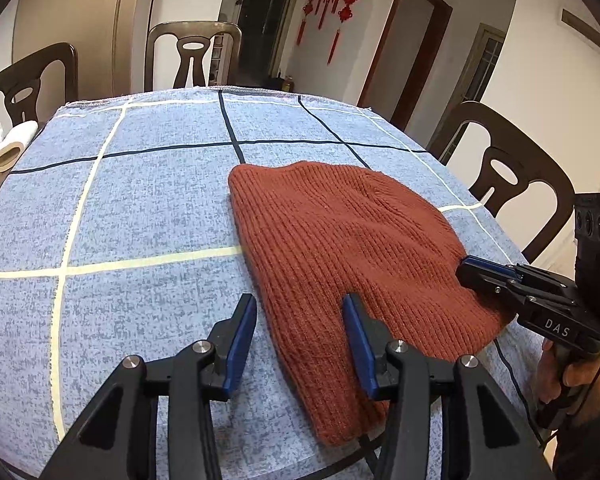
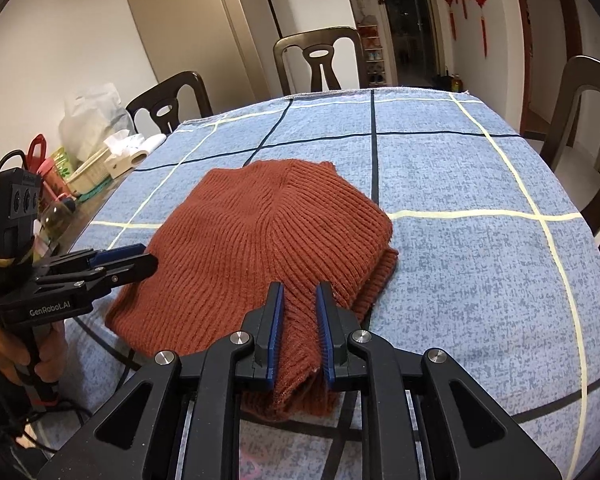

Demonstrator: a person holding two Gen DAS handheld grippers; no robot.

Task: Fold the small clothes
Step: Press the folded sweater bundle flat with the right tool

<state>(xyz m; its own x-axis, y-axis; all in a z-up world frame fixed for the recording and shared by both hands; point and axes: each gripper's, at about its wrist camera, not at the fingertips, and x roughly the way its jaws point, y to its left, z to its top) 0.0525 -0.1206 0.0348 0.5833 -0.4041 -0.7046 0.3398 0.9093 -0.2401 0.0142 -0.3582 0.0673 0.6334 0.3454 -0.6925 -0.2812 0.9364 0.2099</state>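
The right gripper [image 2: 298, 308] pinches a bunched ridge of the rust-red knitted beanie [image 2: 260, 240] at its nearest edge; the wool fills the narrow gap between the blue pads [image 2: 277, 328]. If that hand lifts or drags now, I judge only the top layer may come up, pulling the folded layers askew, since a thicker ribbed band shows loose at the hat's right side. The knit is stretchy and could slip out of a shallow bite.

The left gripper [image 1: 300, 312] stands spread, nothing pressed: one finger rests over the hat's near left part, the other over the blue checked tablecloth [image 1: 140, 208], with the hat's left edge running between them. Closing from here might nip the tablecloth along with the wool and drag it.

The beanie lies flat just ahead of both grippers, on the near half of the table, crown pointing away. Beyond stand dark wooden chairs [image 2: 320, 56]
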